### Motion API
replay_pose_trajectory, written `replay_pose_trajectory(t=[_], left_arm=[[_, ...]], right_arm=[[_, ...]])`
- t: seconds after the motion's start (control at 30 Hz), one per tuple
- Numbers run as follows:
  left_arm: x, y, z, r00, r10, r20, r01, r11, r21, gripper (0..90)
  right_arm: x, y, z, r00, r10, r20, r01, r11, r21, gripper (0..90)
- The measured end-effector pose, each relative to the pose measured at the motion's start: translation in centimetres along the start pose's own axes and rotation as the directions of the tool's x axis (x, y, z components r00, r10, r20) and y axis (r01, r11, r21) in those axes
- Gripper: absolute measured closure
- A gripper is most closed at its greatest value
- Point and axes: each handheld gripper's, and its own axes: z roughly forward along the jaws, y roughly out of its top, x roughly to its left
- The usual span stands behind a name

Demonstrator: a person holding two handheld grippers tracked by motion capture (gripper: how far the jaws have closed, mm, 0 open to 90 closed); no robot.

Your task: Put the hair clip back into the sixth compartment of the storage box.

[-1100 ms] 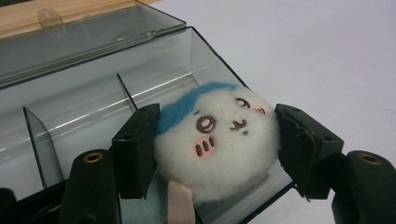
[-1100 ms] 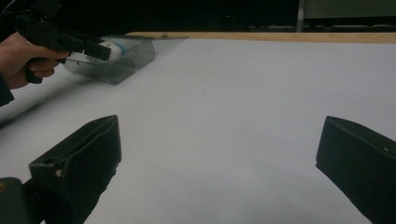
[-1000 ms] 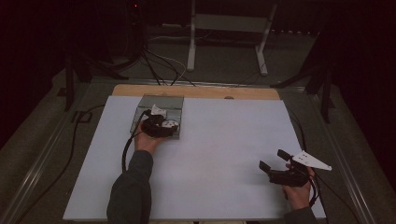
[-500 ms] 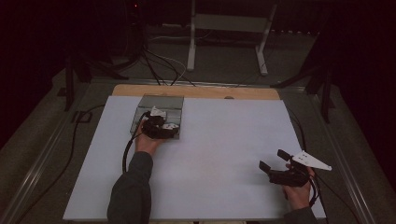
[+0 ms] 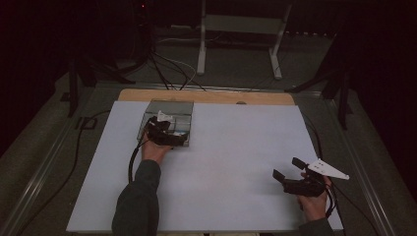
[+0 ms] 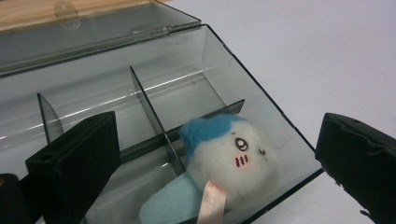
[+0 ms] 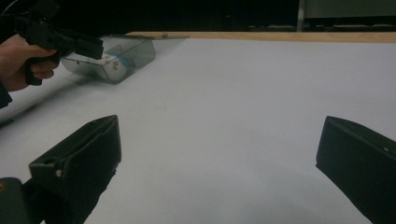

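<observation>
Right gripper (image 5: pixel 290 172), nearest the person at the right of the white table (image 5: pixel 236 162): jaws stand wide apart with nothing between them, over bare surface, well apart from the other items. A grey three-cornered plate sits on top of it.

Left gripper (image 5: pixel 164 129), farther up on the left: its jaws have just been opening and now stand wide apart. The plush toy (image 6: pixel 229 158) lies between them but neither pad touches it. The toy is a small white figure with blue ears or tuft, an embroidered face and a pale ribbon tag. It rests in the near right compartment of the clear smoked-plastic divided box (image 6: pixel 261 93), against the cross divider.

Box lid lies open behind. Beyond it, the wooden table edge (image 5: pixel 206 96); the dark background appears to hold a stand and cables.
</observation>
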Motion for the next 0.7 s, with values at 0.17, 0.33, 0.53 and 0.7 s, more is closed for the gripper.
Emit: replay_pose_trajectory(t=[0.17, 0.33, 0.53, 0.7], left_arm=[[0.2, 0.0, -0.5, 0.9998, -0.016, 0.011, 0.017, 0.9998, -0.015, 1.0], [0.4, 0.0, -0.8, 0.9996, -0.018, 0.021, 0.019, 0.9997, -0.018, 1.0], [0.1, 0.1, -1.2, 0.9998, -0.018, 0.011, 0.019, 0.9994, -0.028, 1.0], [-0.1, 0.2, -1.8, 0.9996, -0.027, -0.003, 0.027, 0.9990, -0.037, 1.0]], right_arm=[[0.0, 0.0, 0.0, 1.0000, 0.001, -0.001, -0.001, 1.000, 0.001, 0.0], [0.0, 0.0, 0.0, 1.0000, 0.000, -0.001, 0.000, 1.000, 0.001, 0.0], [0.0, 0.0, 0.1, 1.0000, 0.000, -0.002, 0.000, 1.000, 0.001, 0.0], [0.0, 0.0, 0.0, 1.0000, 0.001, -0.002, -0.001, 1.000, 0.001, 0.0]])
